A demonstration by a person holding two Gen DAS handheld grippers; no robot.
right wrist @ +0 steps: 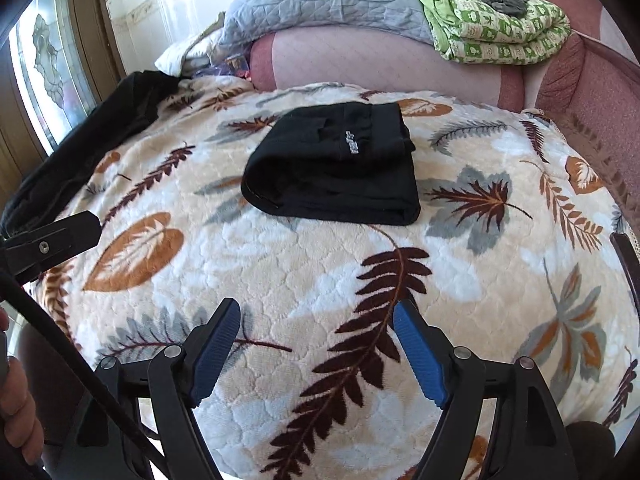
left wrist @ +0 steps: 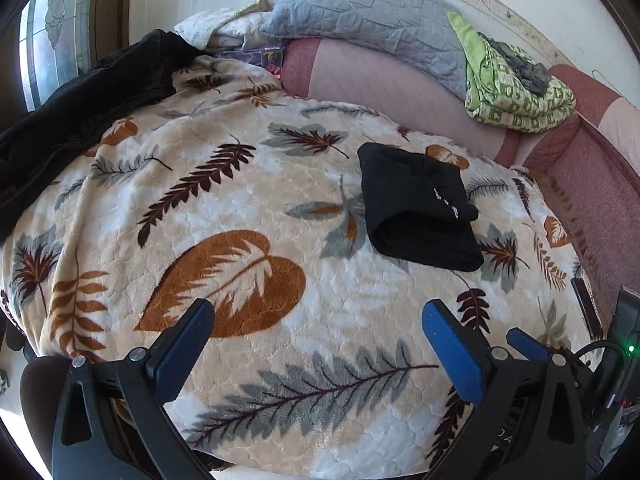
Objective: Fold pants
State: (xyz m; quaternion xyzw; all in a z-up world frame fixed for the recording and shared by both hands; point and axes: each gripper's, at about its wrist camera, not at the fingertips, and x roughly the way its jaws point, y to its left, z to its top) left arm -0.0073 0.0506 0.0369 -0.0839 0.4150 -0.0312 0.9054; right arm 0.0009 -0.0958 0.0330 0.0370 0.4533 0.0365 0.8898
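Note:
Black pants lie folded into a compact bundle on the leaf-print blanket, right of centre in the left wrist view. In the right wrist view the same folded pants sit ahead of my fingers, a small white logo facing up. My left gripper hovers open over the blanket, well short of the bundle, nothing between its blue pads. My right gripper is likewise open and empty above the blanket. Part of the left gripper's black frame shows at the left edge there.
Another dark garment lies heaped along the blanket's far left edge. Behind are a grey quilted pillow, a folded green patterned quilt and a pink bed edge. A window stands at left. A hand shows low left.

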